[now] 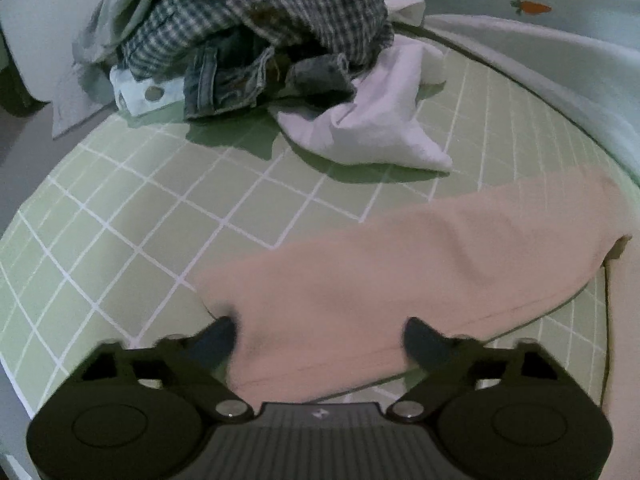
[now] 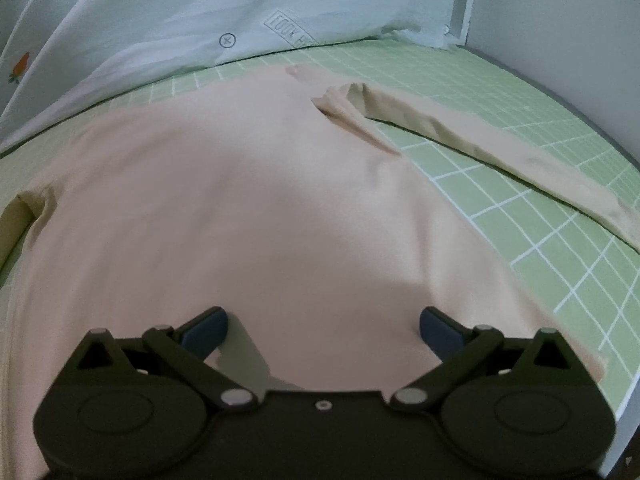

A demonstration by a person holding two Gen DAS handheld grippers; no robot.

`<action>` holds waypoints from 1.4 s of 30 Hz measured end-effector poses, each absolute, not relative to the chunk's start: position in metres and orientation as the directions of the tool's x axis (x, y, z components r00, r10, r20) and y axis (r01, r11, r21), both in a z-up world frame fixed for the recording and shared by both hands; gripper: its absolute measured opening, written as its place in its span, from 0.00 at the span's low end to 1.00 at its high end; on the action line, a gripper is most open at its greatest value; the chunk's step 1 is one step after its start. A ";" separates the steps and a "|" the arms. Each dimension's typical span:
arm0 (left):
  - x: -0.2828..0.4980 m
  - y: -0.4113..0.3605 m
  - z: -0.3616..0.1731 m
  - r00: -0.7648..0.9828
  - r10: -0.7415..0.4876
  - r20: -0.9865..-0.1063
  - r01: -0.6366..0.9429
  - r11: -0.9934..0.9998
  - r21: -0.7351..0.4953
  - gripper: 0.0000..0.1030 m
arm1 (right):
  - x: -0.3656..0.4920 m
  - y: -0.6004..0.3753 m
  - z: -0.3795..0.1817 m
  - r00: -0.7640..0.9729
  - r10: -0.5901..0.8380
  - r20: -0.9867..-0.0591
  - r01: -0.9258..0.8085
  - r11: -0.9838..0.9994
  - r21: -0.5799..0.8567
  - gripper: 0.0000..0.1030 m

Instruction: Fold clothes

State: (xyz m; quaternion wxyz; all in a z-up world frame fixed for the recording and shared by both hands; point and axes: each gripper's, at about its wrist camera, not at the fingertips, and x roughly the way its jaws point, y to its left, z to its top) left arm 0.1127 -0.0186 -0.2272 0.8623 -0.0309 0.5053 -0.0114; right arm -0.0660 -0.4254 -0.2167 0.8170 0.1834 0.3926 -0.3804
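Left gripper point(image 1: 318, 336) stood wide, its dark fingers astride a sleeve point(image 1: 400, 264) of the soft peach shirt point(image 2: 224, 216), pads not pressing it. Beyond it lay a crumpled pile point(image 1: 256, 40): checked weave, denim, white cloth. Right gripper point(image 2: 323, 332) was also wide, over the shirt's smooth body; the other sleeve point(image 2: 480, 148) ran ahead-right on the green gridded mat point(image 2: 540, 208).

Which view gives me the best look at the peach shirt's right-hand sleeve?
The right wrist view. There the sleeve lies stretched across the green grid mat, seen from shoulder to cuff. The left wrist view shows only the shirt's other sleeve, with the open left gripper over its end, not that one.
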 end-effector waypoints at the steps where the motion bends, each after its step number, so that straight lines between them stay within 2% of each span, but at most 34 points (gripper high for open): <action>1: 0.113 -0.019 -0.225 0.490 -0.053 -0.870 -0.012 0.998 -0.067 0.69 | -0.066 -0.426 -0.217 0.403 -0.477 -0.781 0.764 0.645 0.001 1.00; 2: 0.114 -0.019 -0.224 0.491 -0.055 -0.869 -0.012 0.997 -0.071 0.62 | -0.066 -0.426 -0.217 0.404 -0.476 -0.781 0.763 0.647 0.001 1.00; 3: 0.115 -0.018 -0.222 0.493 -0.079 -0.867 -0.015 0.995 -0.099 0.47 | -0.067 -0.427 -0.216 0.405 -0.474 -0.782 0.761 0.649 0.001 1.00; 4: 0.116 -0.017 -0.220 0.494 -0.102 -0.863 -0.019 0.992 -0.128 0.37 | -0.066 -0.427 -0.216 0.406 -0.472 -0.783 0.760 0.650 0.002 1.00; 5: 0.118 -0.017 -0.220 0.490 -0.121 -0.863 -0.026 0.988 -0.153 0.31 | -0.067 -0.428 -0.216 0.408 -0.469 -0.783 0.757 0.653 0.003 1.00; 6: 0.120 -0.017 -0.220 0.482 -0.148 -0.863 -0.025 0.983 -0.183 0.16 | -0.067 -0.428 -0.216 0.409 -0.468 -0.783 0.755 0.656 0.003 1.00; 7: 0.122 -0.019 -0.219 0.472 -0.184 -0.862 -0.017 0.976 -0.218 0.11 | -0.067 -0.429 -0.217 0.411 -0.466 -0.783 0.753 0.658 0.003 1.00; 11: 0.126 -0.038 -0.202 0.493 -0.357 -0.793 0.053 0.922 -0.383 0.11 | -0.067 -0.430 -0.217 0.418 -0.459 -0.784 0.743 0.670 0.004 1.00; 15: 0.124 -0.078 -0.162 0.508 -0.582 -0.635 0.248 0.805 -0.539 0.11 | -0.067 -0.431 -0.217 0.426 -0.452 -0.783 0.733 0.680 0.006 1.00; 17: 0.121 -0.094 -0.147 0.499 -0.685 -0.531 0.336 0.718 -0.610 0.22 | -0.066 -0.432 -0.216 0.424 -0.446 -0.788 0.730 0.684 0.005 1.00; 18: 0.119 -0.101 -0.142 0.489 -0.720 -0.493 0.361 0.682 -0.636 0.47 | -0.065 -0.434 -0.216 0.419 -0.441 -0.794 0.729 0.685 0.004 1.00; 19: 0.118 -0.108 -0.138 0.483 -0.731 -0.482 0.372 0.670 -0.642 0.85 | -0.064 -0.435 -0.215 0.416 -0.436 -0.798 0.728 0.686 0.004 1.00; 20: 0.116 -0.114 -0.136 0.490 -0.723 -0.486 0.379 0.679 -0.628 0.97 | -0.064 -0.436 -0.215 0.413 -0.430 -0.802 0.726 0.688 0.005 1.00; 23: 0.111 -0.127 -0.139 0.519 -0.646 -0.560 0.398 0.762 -0.511 1.00 | -0.062 -0.437 -0.214 0.412 -0.419 -0.809 0.714 0.700 0.001 1.00; 26: 0.113 -0.128 -0.150 0.527 -0.546 -0.652 0.342 0.838 -0.425 1.00 | -0.057 -0.439 -0.211 0.404 -0.393 -0.826 0.705 0.709 0.008 1.00; 31: 0.121 -0.115 -0.170 0.517 -0.374 -0.770 0.236 0.927 -0.292 1.00 | -0.037 -0.423 -0.195 0.503 -0.351 -0.790 0.624 0.779 0.051 1.00; 39: 0.132 -0.089 -0.183 0.487 -0.277 -0.828 0.156 0.961 -0.229 1.00 | 0.027 -0.374 -0.193 0.621 -0.202 -0.757 0.358 0.933 0.044 0.98; 42: 0.130 -0.087 -0.183 0.481 -0.255 -0.839 0.152 0.967 -0.207 1.00 | 0.044 -0.363 -0.196 0.631 -0.146 -0.762 0.289 0.956 0.057 0.90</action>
